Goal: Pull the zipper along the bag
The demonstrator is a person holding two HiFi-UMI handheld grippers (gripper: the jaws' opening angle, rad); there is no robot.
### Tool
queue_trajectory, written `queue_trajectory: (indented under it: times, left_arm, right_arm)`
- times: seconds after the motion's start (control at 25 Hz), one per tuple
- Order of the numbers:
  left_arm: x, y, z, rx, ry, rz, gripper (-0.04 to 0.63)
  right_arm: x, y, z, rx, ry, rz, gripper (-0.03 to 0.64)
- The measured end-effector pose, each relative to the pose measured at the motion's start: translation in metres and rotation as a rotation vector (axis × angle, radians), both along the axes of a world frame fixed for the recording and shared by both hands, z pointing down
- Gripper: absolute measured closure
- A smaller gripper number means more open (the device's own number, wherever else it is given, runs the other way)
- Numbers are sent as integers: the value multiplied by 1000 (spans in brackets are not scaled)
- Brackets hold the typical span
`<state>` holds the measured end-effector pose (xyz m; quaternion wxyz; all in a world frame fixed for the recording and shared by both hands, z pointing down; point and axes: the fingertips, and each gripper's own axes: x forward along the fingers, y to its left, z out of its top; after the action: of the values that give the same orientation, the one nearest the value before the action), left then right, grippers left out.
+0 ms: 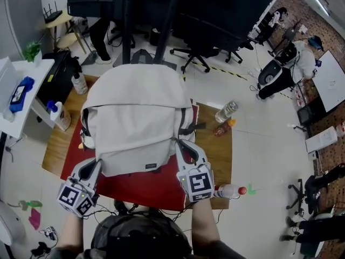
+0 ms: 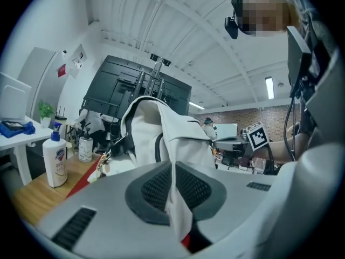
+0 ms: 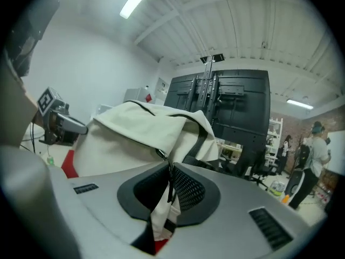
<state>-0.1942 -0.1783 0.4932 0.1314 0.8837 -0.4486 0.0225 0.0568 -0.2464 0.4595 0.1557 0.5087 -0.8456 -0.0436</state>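
A cream fabric bag (image 1: 135, 117) lies on a red mat (image 1: 145, 189) on a wooden table (image 1: 54, 144). My left gripper (image 1: 96, 166) is shut on a fold of fabric at the bag's near left corner. In the left gripper view the cream fold (image 2: 175, 198) is pinched between the dark pads (image 2: 153, 190). My right gripper (image 1: 180, 144) is at the bag's right side. In the right gripper view it (image 3: 170, 185) is shut on the dark zipper pull (image 3: 170, 178) below the metal slider (image 3: 160, 154), with some cream fabric caught too.
A white pump bottle (image 1: 58, 115) and a clear bottle (image 1: 79, 83) stand at the table's left. A plastic bottle (image 1: 226, 111) lies at the far right, and a red-capped bottle (image 1: 229, 190) near my right hand. An office chair (image 1: 202, 53) stands behind the table.
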Motion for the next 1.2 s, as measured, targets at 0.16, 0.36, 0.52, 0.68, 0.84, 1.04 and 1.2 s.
queue_trajectory:
  times: [0.16, 0.36, 0.52, 0.68, 0.84, 1.04, 1.2]
  left_arm:
    - [0, 0, 1, -24, -3, -73, 515]
    - [12, 7, 2, -35, -52, -72, 345]
    - [13, 11, -15, -6, -53, -108, 293]
    - [13, 16, -65, 131, 23, -154, 342]
    - [28, 23, -115, 278, 49, -161, 423]
    - [50, 29, -144, 326, 120, -149, 537]
    - [73, 32, -149, 325, 171, -115, 563]
  right_arm:
    - [-4, 7, 14, -88, -185, -22, 558]
    - [-8, 18, 20, -150, -266, -67, 425]
    - [-4, 23, 4, -116, -291, -75, 407]
    - [-10, 34, -32, -31, -410, -114, 407]
    - [-19, 46, -68, 44, -462, -173, 417]
    - [-28, 59, -99, 126, -471, -216, 510]
    - [-30, 64, -102, 126, -498, -236, 596]
